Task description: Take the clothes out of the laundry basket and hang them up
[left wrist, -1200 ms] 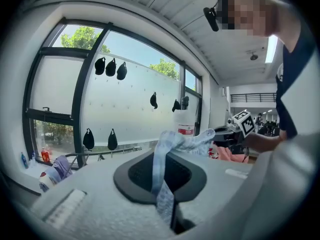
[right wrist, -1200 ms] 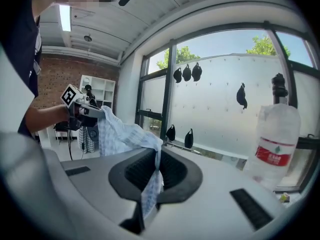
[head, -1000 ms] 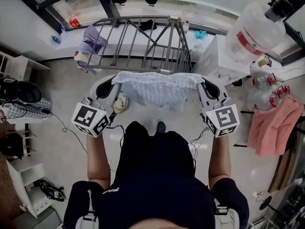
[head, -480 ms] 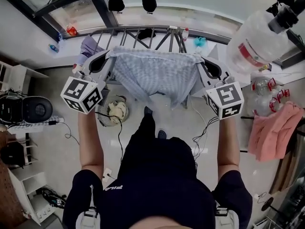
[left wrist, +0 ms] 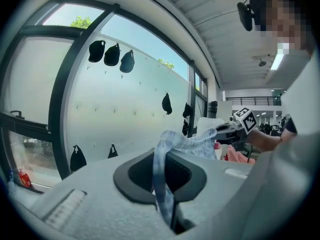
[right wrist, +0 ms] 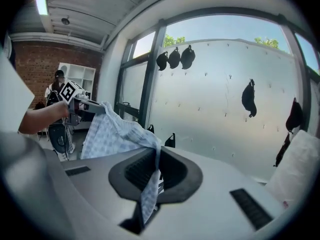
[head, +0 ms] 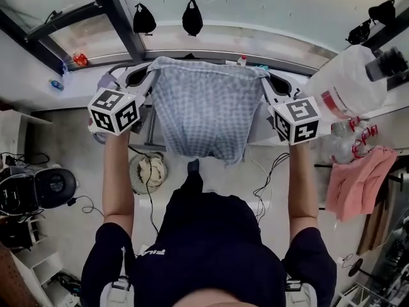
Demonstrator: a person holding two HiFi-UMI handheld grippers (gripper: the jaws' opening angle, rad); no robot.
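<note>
Head view has us holding a blue checked cloth (head: 201,110) spread wide in front of the window (head: 255,11). Our left gripper (head: 148,77) is clamped on one top corner and our right gripper (head: 265,78) on the other. Both gripper views show fabric pinched tight between the jaws. The cloth hangs flat between them.

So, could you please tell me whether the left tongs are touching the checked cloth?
Touching. The left gripper view shows the left tongs shut on a corner of the checked cloth.
</note>
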